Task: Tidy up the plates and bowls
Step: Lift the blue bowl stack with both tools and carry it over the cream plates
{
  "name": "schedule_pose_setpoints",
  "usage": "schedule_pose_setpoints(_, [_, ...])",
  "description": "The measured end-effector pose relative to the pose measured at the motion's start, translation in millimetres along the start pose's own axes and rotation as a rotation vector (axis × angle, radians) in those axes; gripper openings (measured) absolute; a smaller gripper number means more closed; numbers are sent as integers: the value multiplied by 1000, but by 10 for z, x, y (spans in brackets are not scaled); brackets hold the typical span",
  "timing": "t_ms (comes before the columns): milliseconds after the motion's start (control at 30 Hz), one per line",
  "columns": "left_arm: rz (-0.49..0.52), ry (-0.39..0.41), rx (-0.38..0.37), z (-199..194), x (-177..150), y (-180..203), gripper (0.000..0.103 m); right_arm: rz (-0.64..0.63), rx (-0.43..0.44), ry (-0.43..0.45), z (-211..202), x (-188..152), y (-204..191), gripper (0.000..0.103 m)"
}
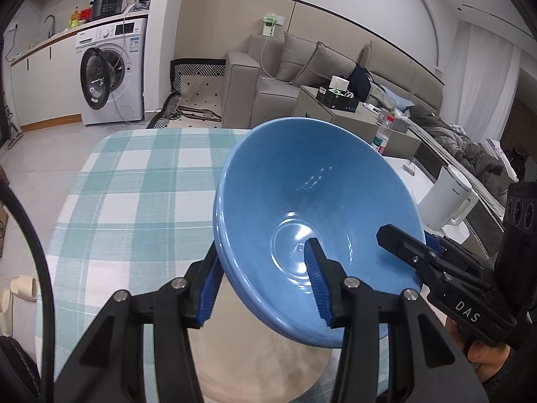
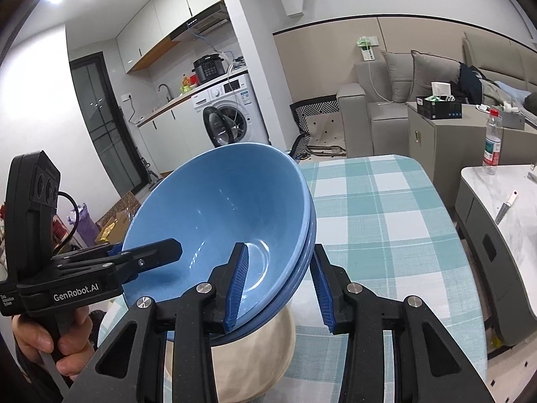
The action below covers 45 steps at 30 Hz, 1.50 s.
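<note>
Two nested blue bowls (image 1: 302, 201) are held tilted above a beige plate (image 1: 255, 362) on the checked tablecloth. My left gripper (image 1: 265, 288) straddles their near rim, one finger inside and one outside, closed on the rim. My right gripper (image 1: 399, 245) grips the opposite rim from the right. In the right wrist view the bowls (image 2: 218, 208) are clamped between my right gripper's (image 2: 278, 288) blue pads; the left gripper (image 2: 147, 252) holds the left rim. The beige plate (image 2: 255, 352) lies beneath.
The table with the green-and-white checked cloth (image 1: 134, 184) extends away. A white kettle (image 1: 446, 201) and a water bottle (image 2: 491, 144) stand on a side table at the right. A sofa and a washing machine are in the background.
</note>
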<state>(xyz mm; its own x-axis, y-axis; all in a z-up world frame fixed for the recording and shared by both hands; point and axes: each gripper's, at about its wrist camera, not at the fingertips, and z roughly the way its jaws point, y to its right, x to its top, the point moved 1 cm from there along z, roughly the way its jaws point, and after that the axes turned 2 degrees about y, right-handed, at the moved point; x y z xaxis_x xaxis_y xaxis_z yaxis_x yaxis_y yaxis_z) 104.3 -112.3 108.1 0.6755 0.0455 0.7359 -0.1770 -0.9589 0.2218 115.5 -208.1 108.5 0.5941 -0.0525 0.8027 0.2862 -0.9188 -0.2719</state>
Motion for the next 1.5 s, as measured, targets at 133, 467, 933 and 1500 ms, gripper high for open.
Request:
schedule_pose_setpoints(133, [-9, 1, 6, -67, -67, -100, 46, -18, 14, -16, 52, -38, -112, 38])
schedule_pose_setpoints(467, [-41, -11, 33, -116, -241, -300, 46, -60, 23, -47, 176, -137, -352, 38])
schedule_pose_setpoints(933, [-79, -82, 44, 55, -476, -457, 46, -82, 18, -141, 437, -301, -423, 39])
schedule_pose_setpoints(1500, [-95, -134, 43, 210, -637, -513, 47, -80, -1, -197, 670, -415, -355, 40])
